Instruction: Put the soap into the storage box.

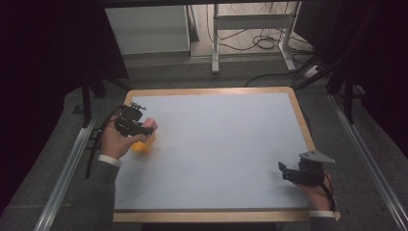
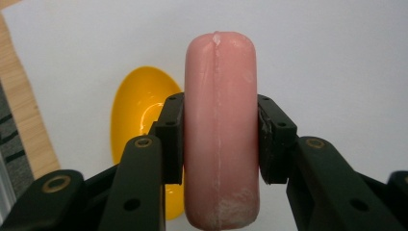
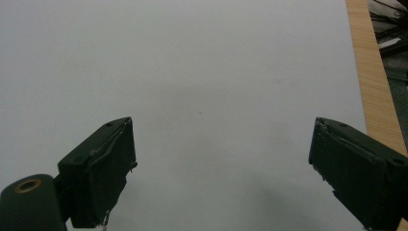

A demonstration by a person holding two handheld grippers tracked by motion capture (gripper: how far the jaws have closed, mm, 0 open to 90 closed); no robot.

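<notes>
- White and wood-rimmed, the surface point(image 1: 216, 144) sits among dark curtains, with grey floor, a white cabinet point(image 1: 146, 29) and metal frame legs point(image 1: 215, 43) with loose cables point(image 1: 260, 41) beyond its far edge.
- Left tool point(image 1: 144, 129) hangs near the left edge, toward the far left corner, held by a hand point(image 1: 115, 139) in a grey sleeve with a white cuff.
- Its two black jaws are clamped on a pink sausage point(image 2: 221, 130), one pad pressing each long side; the sausage runs lengthwise away from the camera in the left gripper view and sticks out past the pads.
- A yellow bowl point(image 2: 139, 125) lies on the surface just below and beside the sausage, between it and the left edge; whether the two touch cannot be told.
- Right tool point(image 1: 285, 171) rests near the near right corner, well apart from the sausage.
- Its jaws stand wide apart with nothing between them, bare white surface ahead in the right gripper view.
</notes>
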